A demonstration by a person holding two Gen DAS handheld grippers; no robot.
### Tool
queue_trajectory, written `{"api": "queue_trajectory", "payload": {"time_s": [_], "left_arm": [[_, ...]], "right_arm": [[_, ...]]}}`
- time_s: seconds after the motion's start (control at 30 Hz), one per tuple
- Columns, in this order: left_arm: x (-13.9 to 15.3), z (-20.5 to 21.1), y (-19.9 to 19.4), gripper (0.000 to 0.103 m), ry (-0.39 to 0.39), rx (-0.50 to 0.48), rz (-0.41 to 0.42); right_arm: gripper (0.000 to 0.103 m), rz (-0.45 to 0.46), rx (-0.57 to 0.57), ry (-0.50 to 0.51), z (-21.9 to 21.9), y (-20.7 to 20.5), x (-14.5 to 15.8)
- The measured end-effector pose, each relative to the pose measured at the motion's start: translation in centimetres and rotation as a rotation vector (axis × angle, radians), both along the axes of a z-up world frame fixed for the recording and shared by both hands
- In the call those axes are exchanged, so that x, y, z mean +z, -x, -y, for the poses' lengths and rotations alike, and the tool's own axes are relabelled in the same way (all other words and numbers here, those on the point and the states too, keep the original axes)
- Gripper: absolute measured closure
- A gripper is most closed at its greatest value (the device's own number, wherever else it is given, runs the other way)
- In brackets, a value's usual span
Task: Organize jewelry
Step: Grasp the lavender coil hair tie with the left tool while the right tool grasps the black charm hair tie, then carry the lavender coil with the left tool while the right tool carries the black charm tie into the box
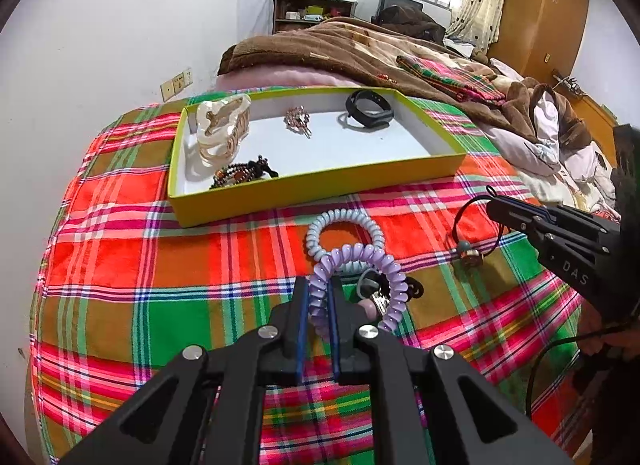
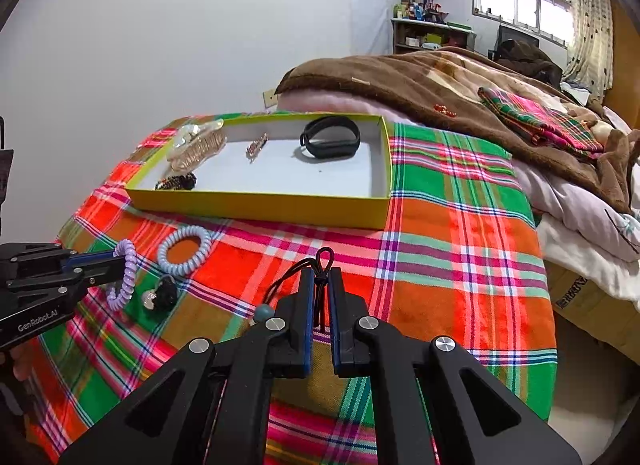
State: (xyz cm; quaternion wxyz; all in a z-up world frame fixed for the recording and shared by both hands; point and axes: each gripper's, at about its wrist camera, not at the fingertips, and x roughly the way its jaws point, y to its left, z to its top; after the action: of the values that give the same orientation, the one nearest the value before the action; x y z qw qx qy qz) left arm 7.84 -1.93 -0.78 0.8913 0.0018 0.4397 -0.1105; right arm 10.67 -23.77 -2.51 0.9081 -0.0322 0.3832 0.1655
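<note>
A yellow tray [image 1: 320, 188] [image 2: 256, 205] on the plaid blanket holds a pearly hair claw [image 1: 222, 131], a small brooch [image 1: 298, 119], a black wristband [image 1: 370, 107] [image 2: 330, 137] and a dark beaded bracelet [image 1: 244, 173]. My left gripper [image 1: 320, 285] [image 2: 116, 261] is shut on a purple coil hair tie [image 1: 362, 265] [image 2: 124, 277], just above the blanket. My right gripper [image 2: 320, 277] [image 1: 494, 205] is shut on a black elastic cord with beads [image 2: 320, 265] [image 1: 470, 255]. A pale blue coil tie [image 1: 344, 231] [image 2: 184, 251] and a dark clip [image 2: 160, 295] lie on the blanket.
The plaid blanket [image 2: 440, 257] covers the bed's near end. A brown blanket [image 1: 340, 53] and a folded plaid cloth [image 2: 540, 121] lie behind the tray, with white bedding [image 2: 580, 233] on the right. A white wall is on the left.
</note>
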Motion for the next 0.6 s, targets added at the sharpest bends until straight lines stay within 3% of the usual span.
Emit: {"api": "queue_trajectory", "payload": {"time_s": [0.6], "left_arm": [[2.5,-1.3,-1.4,0.093,0.016,0.024,0.040]], "right_arm": [[0.097,0.065,0.001,-0.025,0.2,0.3,3.4]]}}
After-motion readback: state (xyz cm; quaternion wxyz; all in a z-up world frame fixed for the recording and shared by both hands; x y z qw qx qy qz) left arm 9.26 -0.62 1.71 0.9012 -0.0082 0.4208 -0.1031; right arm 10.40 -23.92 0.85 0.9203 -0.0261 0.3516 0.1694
